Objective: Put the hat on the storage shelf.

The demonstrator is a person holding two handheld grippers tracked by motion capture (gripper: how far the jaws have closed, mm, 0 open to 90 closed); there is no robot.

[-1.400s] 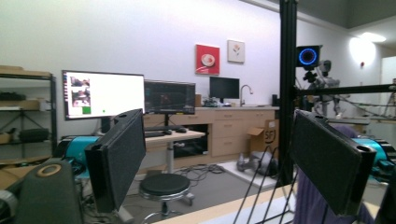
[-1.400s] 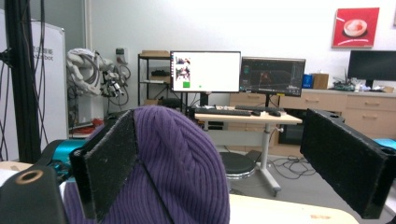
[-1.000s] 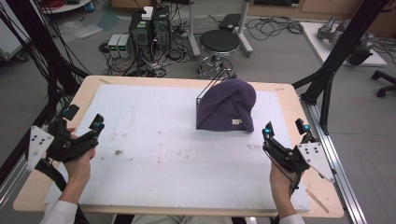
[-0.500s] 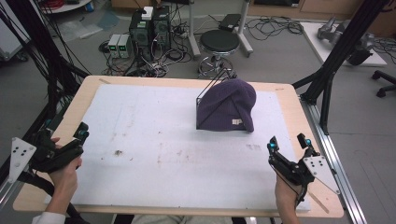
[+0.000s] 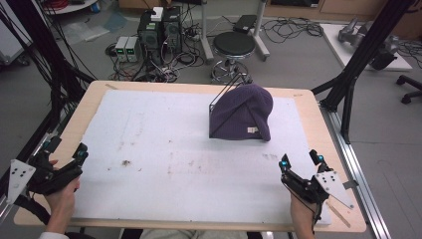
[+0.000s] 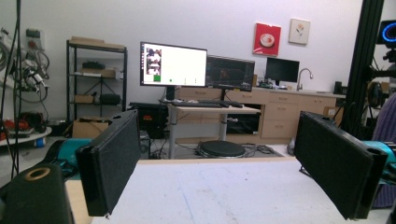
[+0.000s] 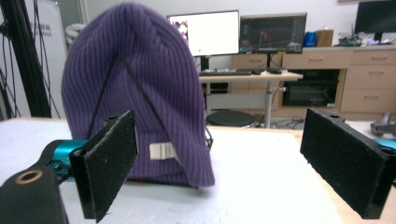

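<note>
Hat: far right on the table, well ahead of your right gripper.
Right gripper: jaws spread, empty.
Left gripper: jaws spread, near left.

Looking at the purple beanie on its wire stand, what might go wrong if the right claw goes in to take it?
1. The purple beanie is draped over a thin wire stand; a pull could tip or drag the light stand.
2. The right claw is open and apart from the beanie; closing on the knit may also pinch the wire beneath.
3. The left claw sits far off at the table's left edge, so it cannot readily steady the stand.
</note>
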